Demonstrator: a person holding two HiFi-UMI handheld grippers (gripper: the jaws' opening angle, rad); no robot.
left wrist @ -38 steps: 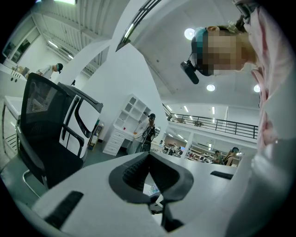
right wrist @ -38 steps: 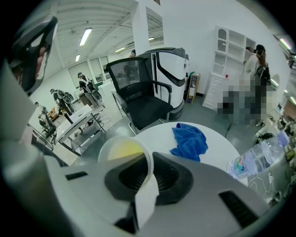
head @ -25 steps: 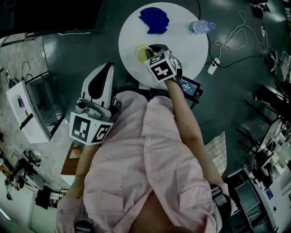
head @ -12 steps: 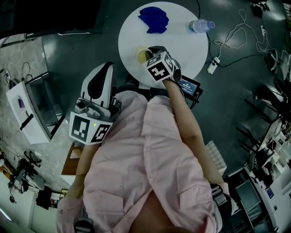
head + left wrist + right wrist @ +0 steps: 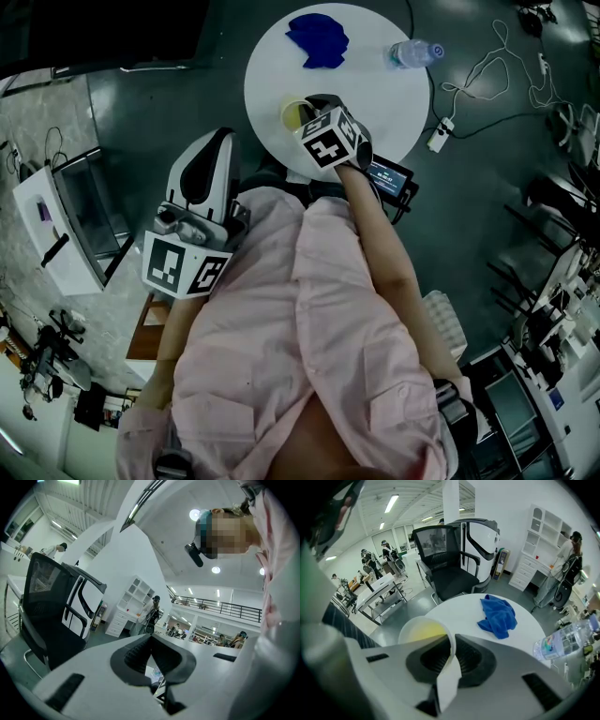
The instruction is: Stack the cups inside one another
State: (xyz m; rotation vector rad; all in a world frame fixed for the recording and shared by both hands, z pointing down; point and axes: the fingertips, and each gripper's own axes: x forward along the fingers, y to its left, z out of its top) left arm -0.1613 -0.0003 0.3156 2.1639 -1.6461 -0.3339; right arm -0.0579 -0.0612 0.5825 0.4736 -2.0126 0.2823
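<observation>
A cup [image 5: 292, 111], white outside and yellow inside, is at the near left part of the round white table [image 5: 375, 103]. My right gripper [image 5: 304, 116] points steeply down at it. In the right gripper view its jaws are shut on the cup's [image 5: 423, 631] near wall at the rim, one pad inside and one outside, where my right gripper [image 5: 451, 643] pinches it. I see no other cup. My left gripper [image 5: 222, 138] is held level beside the person's body, away from the table. In its own view my left gripper [image 5: 151, 638] is shut on nothing.
A blue cloth [image 5: 319, 39] and a lying water bottle [image 5: 412, 53] are on the table's far side; the right gripper view shows the cloth [image 5: 499, 616] and bottle [image 5: 565, 641] too. A black office chair [image 5: 450, 569] stands behind the table. A power strip [image 5: 439, 139] with cables lies on the floor.
</observation>
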